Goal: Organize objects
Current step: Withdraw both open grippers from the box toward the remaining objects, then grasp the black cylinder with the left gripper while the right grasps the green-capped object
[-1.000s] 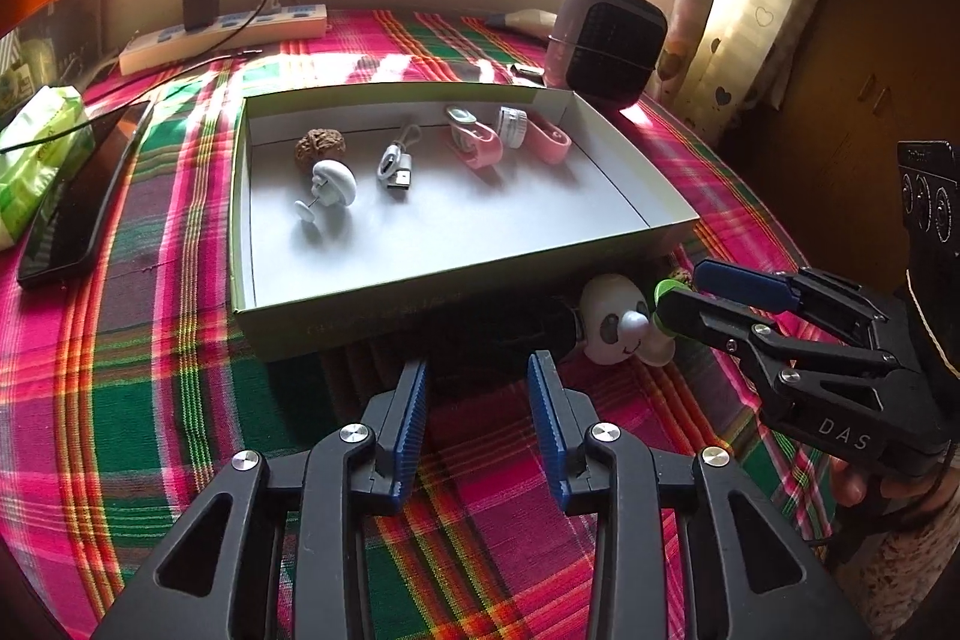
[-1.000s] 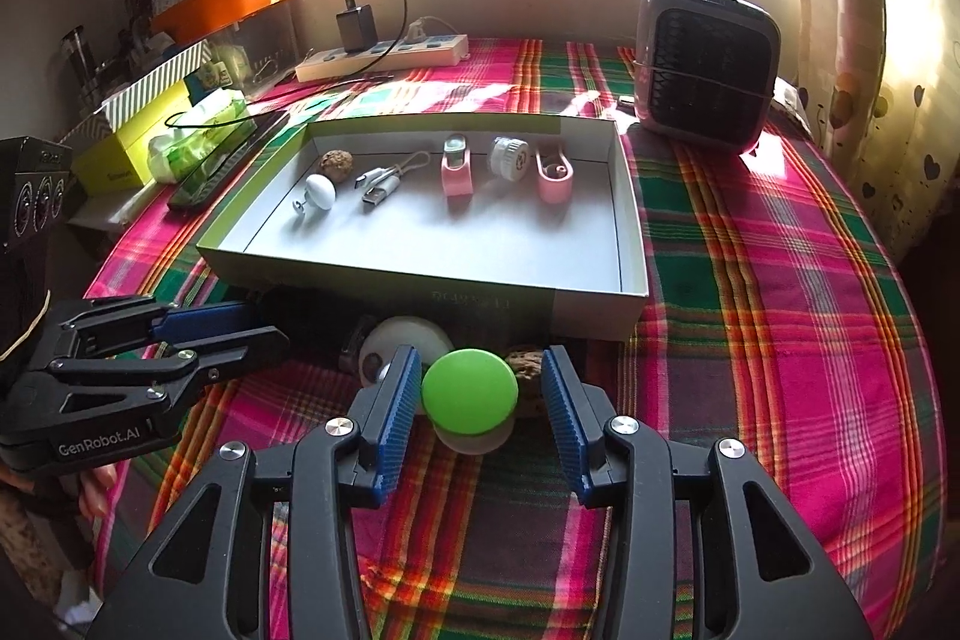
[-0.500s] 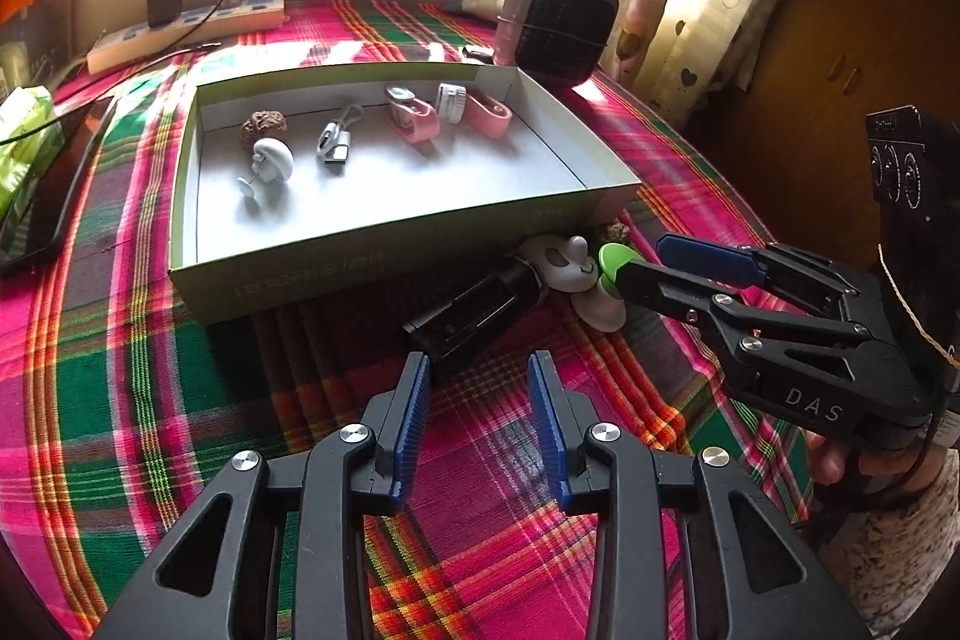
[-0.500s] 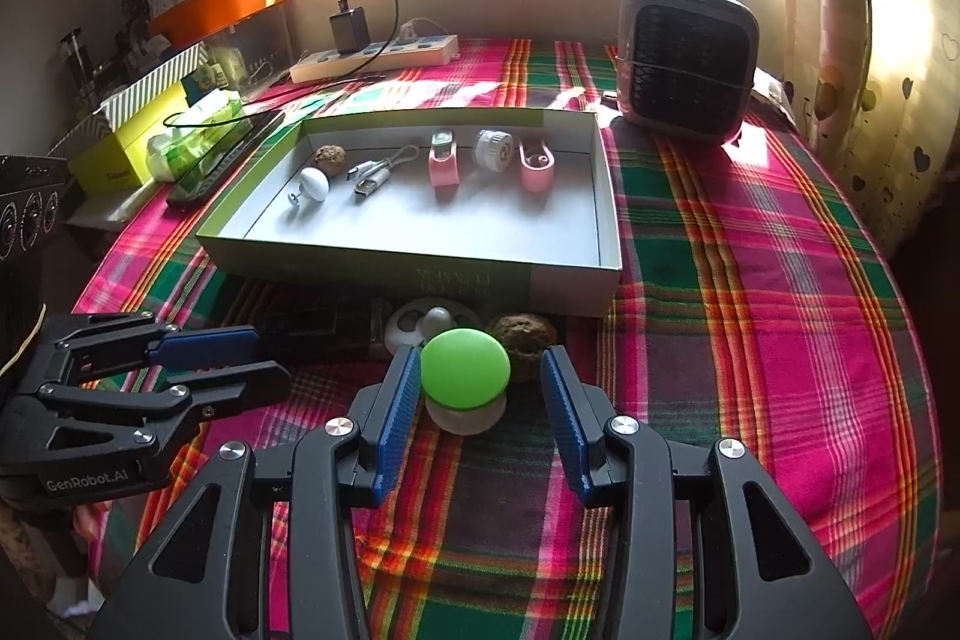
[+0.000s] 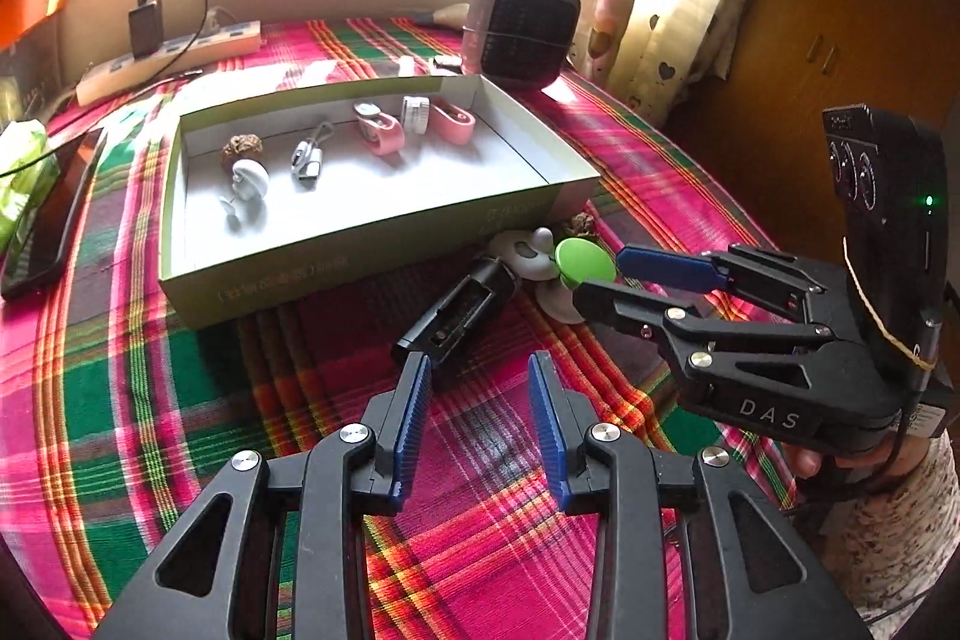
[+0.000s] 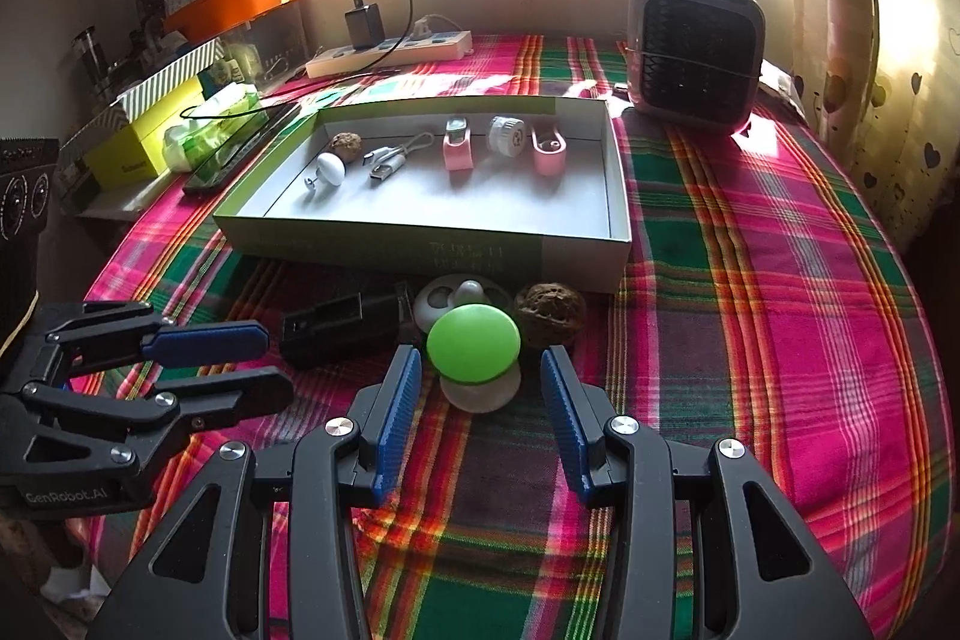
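Observation:
A green-capped mushroom-shaped object on a white base stands on the plaid cloth, and my right gripper is open around it, with a gap showing at the right pad. From the left wrist view the right gripper has its tips at the green cap. My left gripper is open and empty, just short of a black device lying on the cloth. Behind these sit a white round piece and a walnut. The shallow green box holds several small items.
A grey fan heater stands behind the box at the right. A power strip with a charger lies by the wall. A dark phone, a tissue pack and a yellow box are at the left. A hand holds the right gripper.
The left wrist view has drawn back from the box and swung, and the black device has come into sight ahead of its fingers. The right view backed off slightly; the green cap stays between its fingers.

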A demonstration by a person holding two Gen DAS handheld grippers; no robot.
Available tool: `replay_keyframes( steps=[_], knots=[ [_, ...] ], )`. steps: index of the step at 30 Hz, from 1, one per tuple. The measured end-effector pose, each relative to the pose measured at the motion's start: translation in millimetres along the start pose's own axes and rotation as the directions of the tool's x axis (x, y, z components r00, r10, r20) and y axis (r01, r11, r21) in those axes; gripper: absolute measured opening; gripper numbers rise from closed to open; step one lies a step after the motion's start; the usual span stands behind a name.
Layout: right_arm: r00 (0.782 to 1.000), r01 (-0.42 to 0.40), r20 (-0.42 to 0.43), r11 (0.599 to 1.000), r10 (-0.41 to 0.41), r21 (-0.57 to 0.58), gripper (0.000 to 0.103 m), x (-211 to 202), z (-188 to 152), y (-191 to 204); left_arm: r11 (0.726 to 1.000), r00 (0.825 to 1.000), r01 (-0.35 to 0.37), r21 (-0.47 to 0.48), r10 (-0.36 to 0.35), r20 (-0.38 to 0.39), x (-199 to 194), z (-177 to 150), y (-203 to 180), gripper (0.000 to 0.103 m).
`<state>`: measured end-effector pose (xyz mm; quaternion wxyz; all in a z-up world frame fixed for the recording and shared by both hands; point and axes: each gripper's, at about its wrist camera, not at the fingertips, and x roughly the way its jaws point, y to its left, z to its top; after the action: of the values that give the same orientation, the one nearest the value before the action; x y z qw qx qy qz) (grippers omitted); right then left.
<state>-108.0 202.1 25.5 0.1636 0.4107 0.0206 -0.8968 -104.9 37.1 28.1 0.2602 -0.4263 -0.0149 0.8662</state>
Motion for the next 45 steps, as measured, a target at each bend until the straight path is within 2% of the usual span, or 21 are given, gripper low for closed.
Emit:
replay_keyframes(
  steps=[5,10,19,26,29,45],
  knots=[
    [1.0,0.002,-0.018,1.0,-0.002,-0.001,0.043,11.6,1.3,0.0,0.999,0.999,-0.04,0.022,0.039,0.01,4.8,8.8,3.7,0.033],
    [0.999,0.016,-0.049,1.0,-0.016,0.002,0.044,22.0,0.8,-3.2,0.998,0.998,-0.064,0.027,0.065,-0.015,16.5,12.8,7.0,0.037],
    [0.997,0.056,-0.05,0.997,-0.059,-0.057,0.044,28.1,4.2,1.9,0.997,0.998,-0.053,0.05,0.054,-0.036,28.3,18.0,3.3,0.038],
    [0.998,0.044,-0.05,0.997,-0.047,-0.06,0.044,26.3,3.1,-1.5,0.997,0.997,-0.057,0.055,0.06,-0.051,36.0,20.0,1.8,0.038],
    [0.998,0.048,-0.046,0.998,-0.05,-0.043,0.036,25.0,3.0,-5.9,0.997,0.997,-0.055,0.061,0.059,-0.056,38.2,20.4,1.3,0.038],
    [0.997,0.061,-0.042,0.998,-0.062,-0.018,0.035,18.0,-3.3,-13.7,0.992,0.993,-0.079,0.103,0.087,-0.075,49.9,23.3,-8.2,0.038]
  ],
)
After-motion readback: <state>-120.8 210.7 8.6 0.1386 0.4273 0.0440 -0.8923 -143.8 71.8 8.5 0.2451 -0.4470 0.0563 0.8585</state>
